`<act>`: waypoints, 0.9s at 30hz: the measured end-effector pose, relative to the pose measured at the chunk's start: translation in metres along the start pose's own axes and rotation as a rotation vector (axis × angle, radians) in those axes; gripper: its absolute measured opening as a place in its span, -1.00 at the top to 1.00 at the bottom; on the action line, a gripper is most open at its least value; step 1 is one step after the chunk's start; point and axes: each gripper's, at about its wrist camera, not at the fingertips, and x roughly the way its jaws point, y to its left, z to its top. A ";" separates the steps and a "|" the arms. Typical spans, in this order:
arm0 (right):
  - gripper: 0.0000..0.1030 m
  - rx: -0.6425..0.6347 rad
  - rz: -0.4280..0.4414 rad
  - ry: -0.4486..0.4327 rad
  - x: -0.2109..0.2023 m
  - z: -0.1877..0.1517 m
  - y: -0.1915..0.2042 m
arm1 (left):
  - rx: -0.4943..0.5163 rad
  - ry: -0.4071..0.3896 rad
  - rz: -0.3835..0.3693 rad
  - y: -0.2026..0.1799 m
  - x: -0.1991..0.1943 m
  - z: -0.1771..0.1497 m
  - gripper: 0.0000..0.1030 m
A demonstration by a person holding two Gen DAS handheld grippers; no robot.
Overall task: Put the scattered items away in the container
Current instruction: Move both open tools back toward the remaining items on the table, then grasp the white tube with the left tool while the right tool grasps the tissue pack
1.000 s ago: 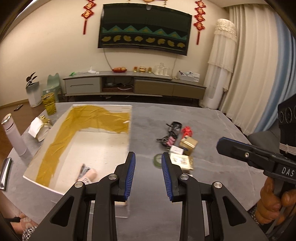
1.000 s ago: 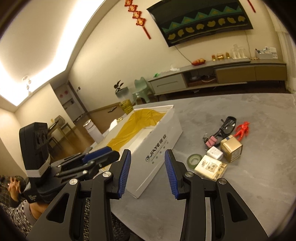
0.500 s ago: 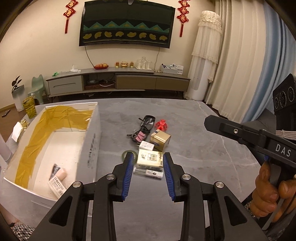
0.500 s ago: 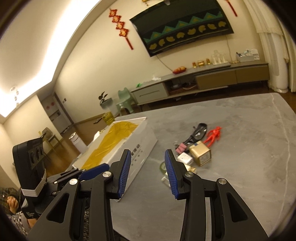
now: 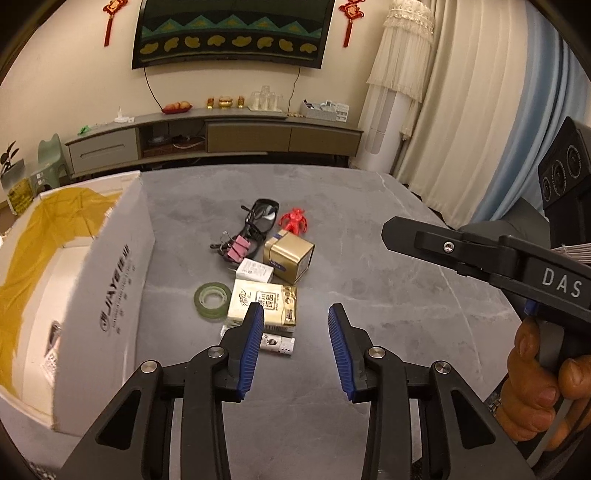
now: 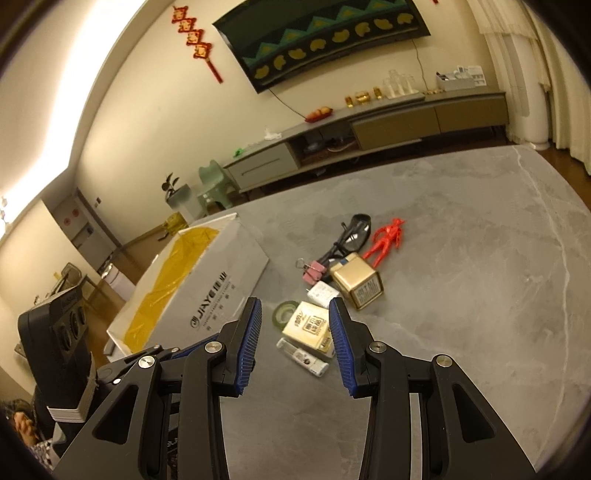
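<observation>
Grey marbled stone, veined with thin pale lines, forms the table [image 5: 388, 258] that carries everything here. Toward its left edge stands the container, a white cardboard box [image 5: 110, 280] lined with yellow film and printed with dark lettering on its side wall; something small with a printed label lies on its floor, too hidden to name.

The scattered items cluster near the middle of the table, just right of the box. A roll of green tape [image 5: 213, 300] lies flat beside a cream tissue pack [image 5: 264, 302], and a small white lighter [image 5: 277, 343] sits at the pack's near side. Farther back are a small white box [image 5: 255, 271], a gold tin [image 5: 290, 256], pink binder clips [image 5: 236, 251], black glasses [image 5: 260, 218] and a red toy figure [image 5: 293, 221].

The left gripper [image 5: 296, 334] hangs above the near part of the table, blue-padded fingers spread apart and holding nothing, its left finger overlapping the tissue pack in view. The right gripper [image 6: 295, 334] is likewise parted and empty, aimed at the tissue pack; a hand [image 5: 535, 384] grips its handle at the table's right edge.

Behind the table a long low media cabinet [image 5: 221, 136] runs along a cream wall under a covered wall-mounted screen [image 5: 229, 33] flanked by red knot ornaments [image 5: 110, 18]. Pale curtains [image 5: 461, 110] hang at the right.
</observation>
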 end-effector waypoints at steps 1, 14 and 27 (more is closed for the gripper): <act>0.21 0.004 -0.006 0.009 0.004 -0.001 -0.002 | -0.005 0.008 -0.003 0.002 0.005 -0.001 0.24; 0.21 0.028 -0.032 0.130 0.066 -0.009 -0.010 | -0.093 0.110 -0.036 0.040 0.059 -0.020 0.05; 0.17 0.066 -0.078 0.251 0.133 -0.022 -0.027 | -0.114 0.143 -0.081 0.062 0.095 -0.019 0.02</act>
